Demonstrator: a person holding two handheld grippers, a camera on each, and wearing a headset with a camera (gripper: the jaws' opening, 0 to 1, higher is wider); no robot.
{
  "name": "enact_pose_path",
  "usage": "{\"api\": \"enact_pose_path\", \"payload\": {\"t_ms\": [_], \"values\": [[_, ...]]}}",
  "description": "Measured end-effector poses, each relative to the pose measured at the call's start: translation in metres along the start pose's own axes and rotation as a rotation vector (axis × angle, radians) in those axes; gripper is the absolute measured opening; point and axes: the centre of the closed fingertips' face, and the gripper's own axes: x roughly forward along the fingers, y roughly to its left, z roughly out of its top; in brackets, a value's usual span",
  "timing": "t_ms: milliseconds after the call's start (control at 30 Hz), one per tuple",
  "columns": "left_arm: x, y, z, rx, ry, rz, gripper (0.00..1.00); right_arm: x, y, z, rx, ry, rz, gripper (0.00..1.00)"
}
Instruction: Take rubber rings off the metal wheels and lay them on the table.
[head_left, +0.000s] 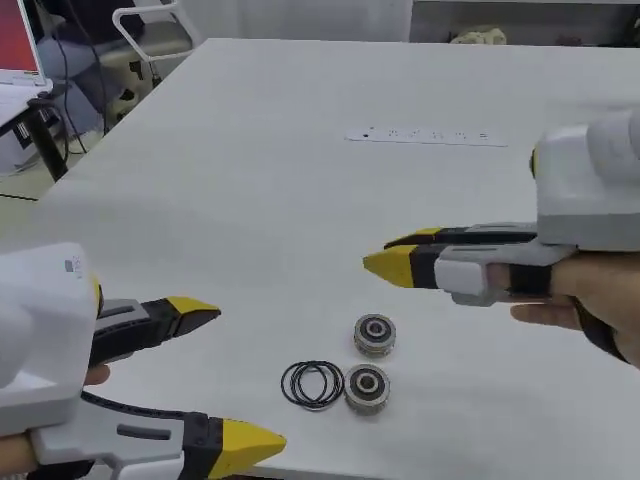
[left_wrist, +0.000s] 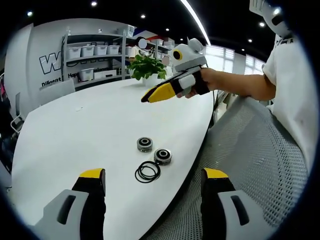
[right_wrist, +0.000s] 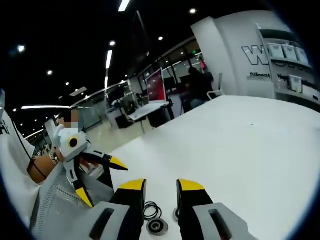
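Two metal wheels lie flat near the table's front edge, one (head_left: 375, 335) just behind the other (head_left: 367, 388). Left of the nearer wheel, a small pile of black rubber rings (head_left: 313, 384) lies flat on the table. My left gripper (head_left: 235, 378) is open wide, low at the left, with nothing between its jaws. Its own view shows both wheels (left_wrist: 145, 144) (left_wrist: 163, 156) and the rings (left_wrist: 147, 172) ahead of it. My right gripper (head_left: 380, 255) hovers above and behind the wheels, its jaws a narrow gap apart and empty. In its view (right_wrist: 161, 185) the rings (right_wrist: 151, 210) and a wheel (right_wrist: 157, 226) lie below.
A white power strip (head_left: 425, 135) lies far back on the white table (head_left: 250, 180). A chair (head_left: 150, 30) and a desk with a laptop (head_left: 15, 60) stand beyond the left edge. A potted plant (left_wrist: 147, 65) stands at the table's far end.
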Motion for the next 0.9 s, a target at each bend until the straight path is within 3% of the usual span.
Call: {"api": "enact_pose_path", "payload": {"t_ms": [133,400,633,900], "values": [[0.000,-0.001,0.001,0.001,-0.004,-0.005,0.78,-0.018,0.005,0.012,-0.031,-0.049,0.008,0.32],[-0.001,-0.003,0.002,0.009,-0.010,-0.014,0.78,-0.058,0.007,0.009,-0.087,-0.076,-0.019,0.54],[0.000,-0.005,0.002,0.009,-0.016,-0.027,0.80,-0.086,0.006,-0.011,-0.103,-0.081,-0.059,0.67],[0.000,-0.006,0.001,0.007,-0.010,-0.030,0.83,-0.091,0.006,-0.047,-0.073,-0.037,-0.093,0.88]]}}
